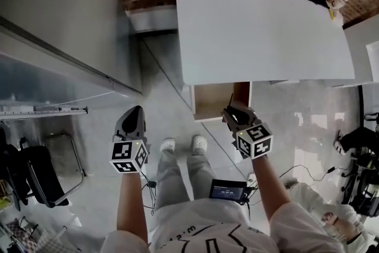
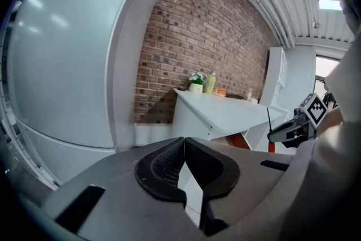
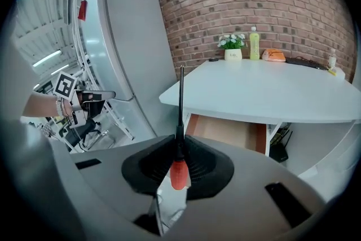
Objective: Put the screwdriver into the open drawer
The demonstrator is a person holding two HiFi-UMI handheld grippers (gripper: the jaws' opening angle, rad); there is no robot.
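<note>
Step now: the carrying part. The screwdriver is held up in the air. It is not in the drawer yet.

Right gripper: its jaws squeeze tight on the screwdriver, just where the red handle meets the thin dark rod. The rod sticks up in the middle of the right gripper view and points at the edge of the white table.

Where the screwdriver is: in the head view it is a little right of the middle. It is at the front right corner of the drawer and above it. The tip of the rod seems to hang over the drawer's brown inside.

Drawer: it is pulled out from under the table, near the middle of the head view. It is open, and the part that shows looks bare.

Left gripper: it is in the lower left of the head view, well apart from the drawer. Its jaws are pressed together with nothing in them.

Next move, I think: the right gripper should go forward and down over the drawer. It should tip the screwdriver so it lies flat, then let its jaws go wide.

Watch out: the long rod could bump the table edge right above the drawer.
</note>
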